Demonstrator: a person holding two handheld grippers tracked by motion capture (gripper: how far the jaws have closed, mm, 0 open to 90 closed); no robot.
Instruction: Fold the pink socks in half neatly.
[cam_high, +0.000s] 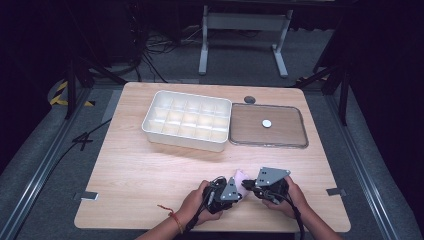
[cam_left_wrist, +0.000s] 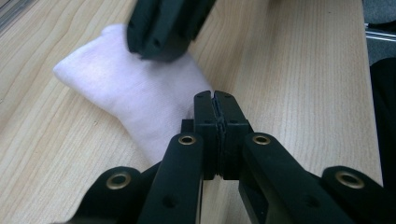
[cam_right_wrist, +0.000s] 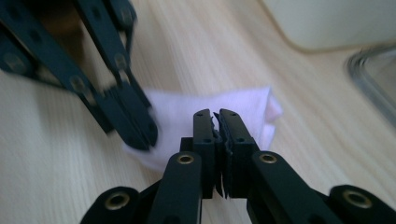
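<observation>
The left hand-held gripper (cam_left_wrist: 215, 95) has its jaws squeezed tight together, and the edge of a small pale pink sock (cam_left_wrist: 130, 93) lies right at its tips, but I cannot tell if it is pinching the cloth. The right hand-held gripper (cam_right_wrist: 215, 114) is squeezed tight too, with its tips over the sock, which lies flat on the wooden counter (cam_high: 135, 170). Far beyond both hand-held grippers sit a white box with many little rooms (cam_high: 187, 120) and a clear lid (cam_high: 268, 125)

Left gripper (cam_left_wrist: 215, 100) jaws pressed together at the pale sock's (cam_left_wrist: 130, 93) edge, apparently pinching it; right gripper (cam_left_wrist: 161, 44) above.
</observation>
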